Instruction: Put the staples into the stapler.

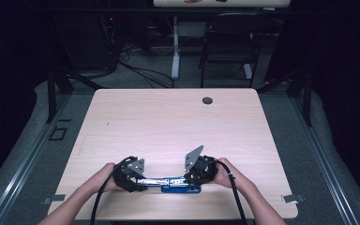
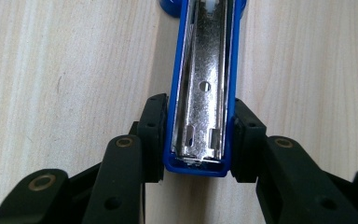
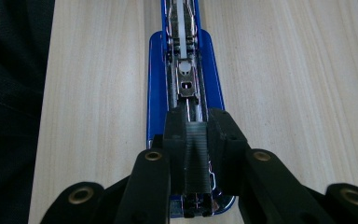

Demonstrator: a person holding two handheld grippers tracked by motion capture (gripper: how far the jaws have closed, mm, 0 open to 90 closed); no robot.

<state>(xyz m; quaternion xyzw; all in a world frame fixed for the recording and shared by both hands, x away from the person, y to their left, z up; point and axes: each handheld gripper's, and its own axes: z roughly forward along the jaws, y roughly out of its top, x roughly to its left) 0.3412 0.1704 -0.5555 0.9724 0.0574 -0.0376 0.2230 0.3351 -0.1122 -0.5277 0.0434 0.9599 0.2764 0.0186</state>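
The left gripper (image 1: pixel 138 179) is clamped on one end of the opened blue stapler (image 1: pixel 171 183), its two pads pressed against the blue sides of the lid, whose shiny metal inside faces up in the left gripper view (image 2: pixel 200 140). The right gripper (image 1: pixel 192 178) is closed at the other end; in its own view (image 3: pixel 196 163) the jaws meet over the metal staple rail above the blue base, with the ribbed pads nearly together, so it appears to pinch the rail, though the contact itself is hidden under the jaws. The stapler lies flat and stretched out along the near edge of the table (image 1: pixel 168 122), between the two hands. Each hand comes in from the bottom of the high view, with a cable trailing back from each gripper. A dark grommet (image 1: pixel 207 100) sits at the table's far side, well apart from the stapler.
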